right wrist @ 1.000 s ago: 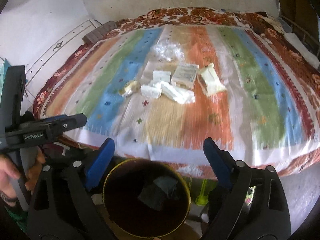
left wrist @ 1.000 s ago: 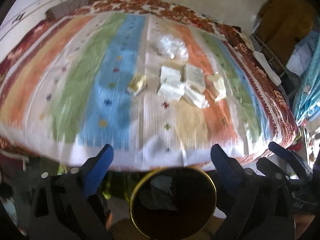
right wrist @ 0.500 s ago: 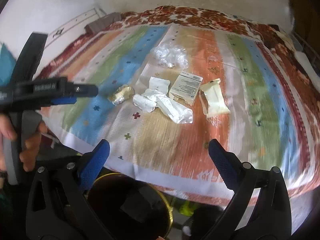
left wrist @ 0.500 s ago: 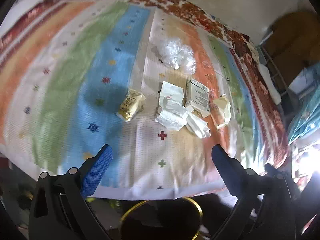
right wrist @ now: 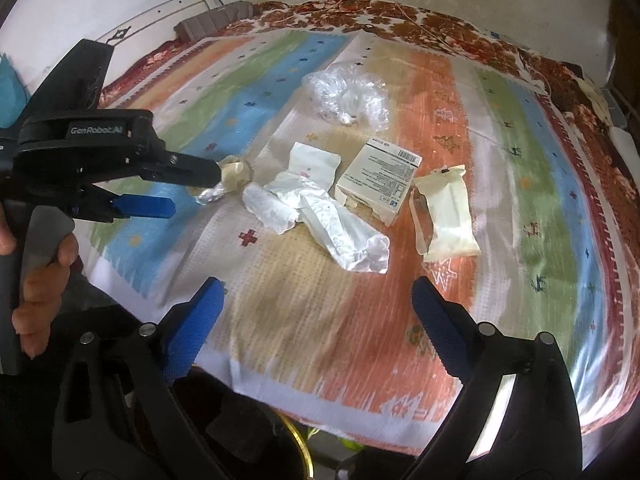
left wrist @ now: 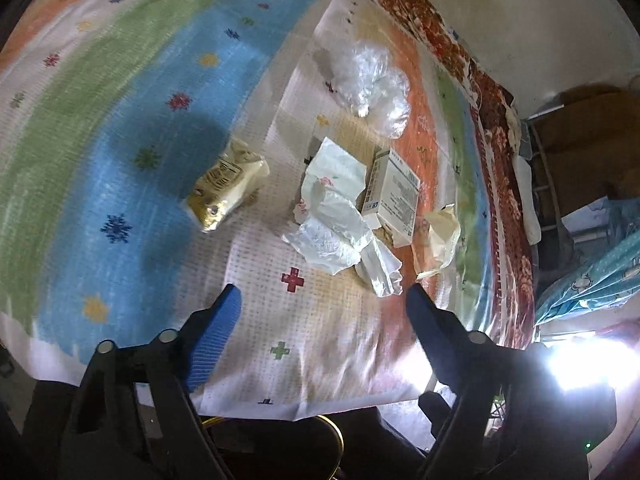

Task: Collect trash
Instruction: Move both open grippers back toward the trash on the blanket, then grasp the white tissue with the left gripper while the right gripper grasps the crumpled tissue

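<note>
Your left gripper [left wrist: 322,294] hangs over the near part of the striped woven bedspread [left wrist: 120,120], its two blue-padded fingers [left wrist: 218,322] spread wide with nothing between them. Your right gripper [right wrist: 316,296] is likewise spread wide and empty, above the bedspread's near edge. In the right wrist view your left gripper [right wrist: 192,190] shows from the side, fingers apart, with the tips close over the gold wrapper.

Take the small white printed cardboard box [left wrist: 394,196] as the landmark. Six pieces of trash lie on the bedspread:
- One box, lying flat at the middle of the group.
- One crumpled clear plastic film [left wrist: 368,84], beyond the box, apart from it.
- One crumpled gold foil wrapper [left wrist: 224,192], well to the left of the box, lying alone on the blue stripe.
- Two white crumpled wrappers: one [left wrist: 336,176] touching the box's left side, the other [left wrist: 344,240] in front of it, overlapping the first.
- One cream plastic packet [left wrist: 440,236], just to the right of the box, torn open at one end.

One round dark bin with a gold rim [right wrist: 302,450] sits below the bedspread's near edge, mostly hidden behind your gripper bodies.

Your left hand [right wrist: 36,280] grips the left handle.
</note>
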A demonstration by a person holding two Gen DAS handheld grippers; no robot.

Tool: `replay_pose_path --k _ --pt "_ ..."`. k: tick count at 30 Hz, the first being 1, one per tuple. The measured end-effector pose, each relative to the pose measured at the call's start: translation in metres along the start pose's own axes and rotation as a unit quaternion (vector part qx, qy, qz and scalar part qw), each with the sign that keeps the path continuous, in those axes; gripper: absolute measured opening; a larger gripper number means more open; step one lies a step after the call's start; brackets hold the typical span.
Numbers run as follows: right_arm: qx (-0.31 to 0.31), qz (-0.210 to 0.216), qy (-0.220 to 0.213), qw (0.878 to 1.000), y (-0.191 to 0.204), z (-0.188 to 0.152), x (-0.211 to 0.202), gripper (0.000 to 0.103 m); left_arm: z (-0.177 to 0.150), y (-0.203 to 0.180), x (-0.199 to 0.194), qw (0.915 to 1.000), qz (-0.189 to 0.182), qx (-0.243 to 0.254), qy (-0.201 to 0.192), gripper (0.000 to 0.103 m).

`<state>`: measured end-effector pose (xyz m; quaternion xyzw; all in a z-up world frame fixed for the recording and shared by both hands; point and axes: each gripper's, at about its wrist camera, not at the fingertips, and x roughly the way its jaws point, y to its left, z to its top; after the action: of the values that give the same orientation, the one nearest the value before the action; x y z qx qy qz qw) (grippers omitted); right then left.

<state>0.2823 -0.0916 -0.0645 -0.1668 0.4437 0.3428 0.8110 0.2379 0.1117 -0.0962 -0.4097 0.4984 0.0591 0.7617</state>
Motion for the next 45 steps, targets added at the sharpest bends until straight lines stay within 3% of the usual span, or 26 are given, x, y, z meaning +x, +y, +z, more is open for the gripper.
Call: replay_pose_path --k 6,14,24,26,31,34,45 --pt "-0.02 -0.01 0.004 1.0 0.0 0.002 0.02 0.083 0.008 0.005 0.019 0.9996 -0.003 -0.025 0.008 0.069" --pt "-0.034 -0.026 0.019 0.999 -0.005 0.008 0.052 0.073 0.019 0.003 0.041 0.9992 0.011 -0.033 0.019 0.047" --pt "-0.053 -0.035 0.037 0.997 -0.01 0.017 0.084 0.052 0.03 0.0 0.061 0.9986 0.029 -0.041 0.017 0.03" --pt "-0.057 -0.032 0.041 0.997 -0.01 0.017 0.088 0.047 0.031 -0.001 0.066 0.9984 0.035 -0.04 0.021 0.026" --pt "-0.059 -0.034 0.056 0.996 -0.012 0.013 0.099 0.015 0.032 -0.002 0.068 0.9982 0.046 -0.032 0.02 0.011" --pt "-0.036 -0.036 0.061 0.997 -0.02 0.012 0.1 0.002 0.033 -0.003 0.065 0.9981 0.048 -0.032 0.018 0.007" --pt "0.041 -0.001 0.049 0.998 -0.044 0.03 0.073 0.0 0.035 -0.03 0.027 0.997 0.073 0.026 -0.009 0.003"
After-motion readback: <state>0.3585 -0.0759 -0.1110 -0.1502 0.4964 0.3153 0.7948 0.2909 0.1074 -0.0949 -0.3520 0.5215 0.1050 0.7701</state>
